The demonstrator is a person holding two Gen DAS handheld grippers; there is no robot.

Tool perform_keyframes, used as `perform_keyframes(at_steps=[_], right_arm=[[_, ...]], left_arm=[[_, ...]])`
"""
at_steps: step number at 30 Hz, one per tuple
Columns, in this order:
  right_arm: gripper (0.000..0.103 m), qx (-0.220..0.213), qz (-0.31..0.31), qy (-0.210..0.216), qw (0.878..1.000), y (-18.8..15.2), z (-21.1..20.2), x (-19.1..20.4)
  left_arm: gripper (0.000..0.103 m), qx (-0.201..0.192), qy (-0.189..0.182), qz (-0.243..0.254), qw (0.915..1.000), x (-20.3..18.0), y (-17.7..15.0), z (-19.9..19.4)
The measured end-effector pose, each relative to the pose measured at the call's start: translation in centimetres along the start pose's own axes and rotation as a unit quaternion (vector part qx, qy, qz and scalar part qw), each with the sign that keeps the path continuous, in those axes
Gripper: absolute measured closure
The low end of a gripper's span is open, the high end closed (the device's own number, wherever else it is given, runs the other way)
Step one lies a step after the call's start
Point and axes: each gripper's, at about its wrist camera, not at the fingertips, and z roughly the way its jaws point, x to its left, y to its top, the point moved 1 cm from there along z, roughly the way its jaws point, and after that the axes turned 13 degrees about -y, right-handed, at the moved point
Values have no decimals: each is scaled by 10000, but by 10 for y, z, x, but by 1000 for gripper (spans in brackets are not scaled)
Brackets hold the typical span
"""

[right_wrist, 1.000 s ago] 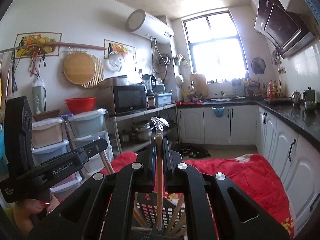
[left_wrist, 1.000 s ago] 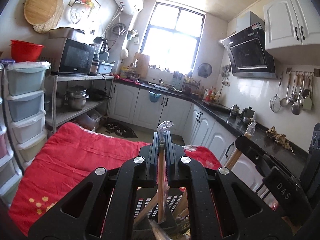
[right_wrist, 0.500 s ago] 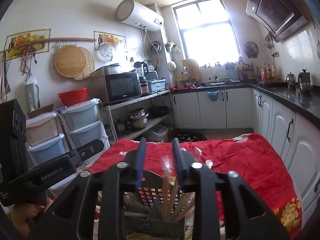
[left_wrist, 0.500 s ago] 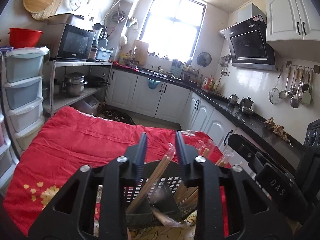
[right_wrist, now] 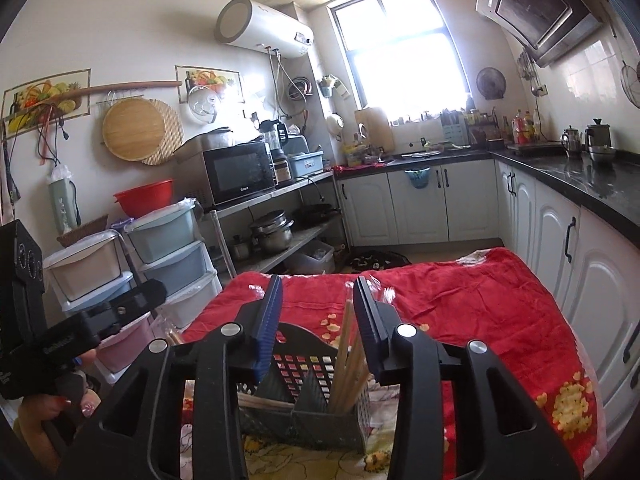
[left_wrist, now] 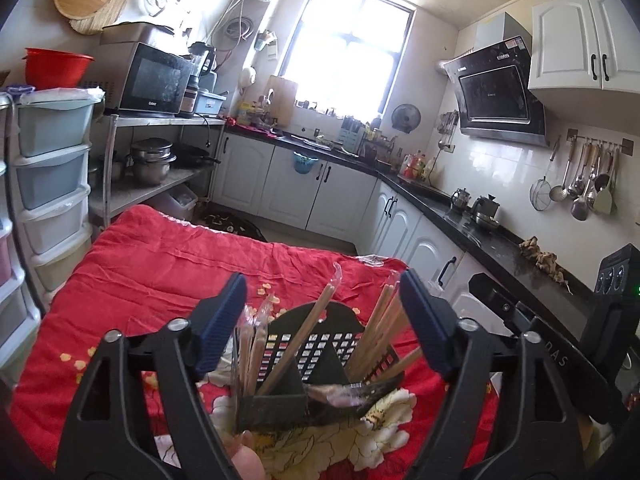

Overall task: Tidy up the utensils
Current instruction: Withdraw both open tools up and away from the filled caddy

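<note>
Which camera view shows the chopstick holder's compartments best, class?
The left wrist view: the holder sits between wide-open jaws, its divider and wrapped chopsticks plain on both sides. The right wrist view shows the holder too, but narrower jaws cover its edges.

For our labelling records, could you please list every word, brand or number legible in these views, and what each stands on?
"DAS": on the black arm of the right tool.
"Galanz": black microwave oven, barely legible.
Black range hood logo: too blurred.
Left tool's white lettering: too blurred.
</note>
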Motion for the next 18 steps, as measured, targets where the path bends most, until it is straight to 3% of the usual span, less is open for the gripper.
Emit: perform_keyframes(at_steps=[10, 18], right_arm=[[55, 272, -19, -1, 9996, -14, -21, -5], [41, 456, -176, 2, 9988, -36, -41, -3]], left_arm=[[11, 123, -6, -6, 9999, -5, -14, -22], [11, 318, 35, -61, 9995, -5, -34, -33]])
